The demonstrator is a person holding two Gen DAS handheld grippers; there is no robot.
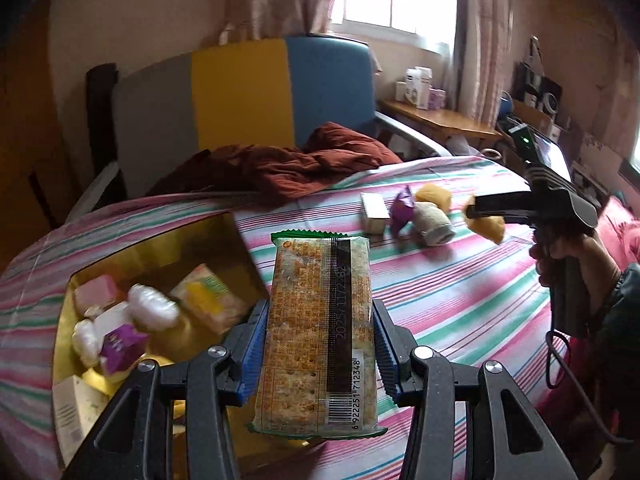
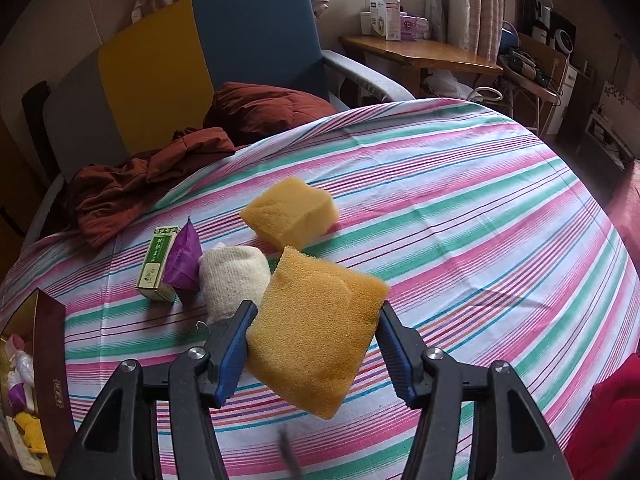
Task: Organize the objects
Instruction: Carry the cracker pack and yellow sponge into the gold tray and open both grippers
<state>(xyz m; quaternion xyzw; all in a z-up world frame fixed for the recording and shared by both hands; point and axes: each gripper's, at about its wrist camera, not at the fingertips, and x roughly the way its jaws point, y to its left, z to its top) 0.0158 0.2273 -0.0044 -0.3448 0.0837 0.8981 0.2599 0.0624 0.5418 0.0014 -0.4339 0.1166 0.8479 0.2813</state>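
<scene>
My left gripper [image 1: 318, 332] is shut on a cracker packet [image 1: 320, 332] and holds it above the striped bed, beside a gold-lined box [image 1: 132, 248] with several small items inside. My right gripper [image 2: 314, 332] is shut on a yellow sponge [image 2: 316, 328] held above the bed; it shows in the left wrist view [image 1: 486, 222] too. On the bed lie a second yellow sponge [image 2: 292, 212], a white cloth roll [image 2: 232, 276], a purple packet [image 2: 184, 260] and a small green-and-white box [image 2: 158, 258].
A rust-coloured blanket [image 2: 160, 172] lies at the bed's far edge against a grey, yellow and blue chair [image 2: 160, 64]. A wooden desk [image 2: 416, 52] with boxes stands behind. The dark red side of the box [image 2: 48, 344] shows at lower left. Red cloth [image 2: 608, 412] lies at lower right.
</scene>
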